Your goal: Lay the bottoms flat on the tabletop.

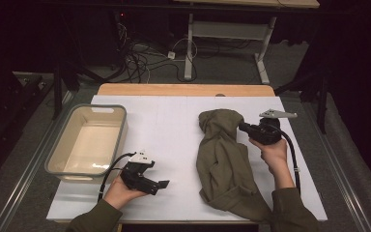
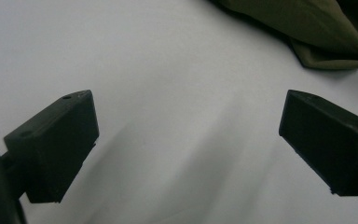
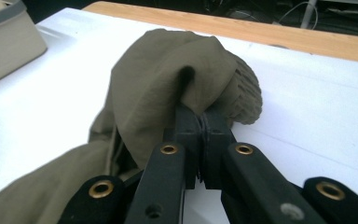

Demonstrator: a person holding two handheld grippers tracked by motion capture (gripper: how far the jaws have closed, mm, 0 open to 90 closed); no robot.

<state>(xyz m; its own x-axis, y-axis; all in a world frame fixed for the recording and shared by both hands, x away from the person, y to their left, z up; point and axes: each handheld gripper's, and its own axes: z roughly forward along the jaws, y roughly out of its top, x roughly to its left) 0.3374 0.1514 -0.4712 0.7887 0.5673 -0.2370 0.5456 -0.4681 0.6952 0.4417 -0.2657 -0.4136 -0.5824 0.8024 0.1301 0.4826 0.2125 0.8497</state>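
One beige bin (image 1: 88,140) sits empty, well apart from the olive garment (image 1: 224,159).

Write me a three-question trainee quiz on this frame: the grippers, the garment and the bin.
1. True or false: the right gripper is shut on the olive garment.
2. How do the left gripper jaws stand: A shut, B open, C shut on cloth?
3. Which side of the white table holds the bin, seen from the high view?

Key: 1 true. 2 B. 3 left.
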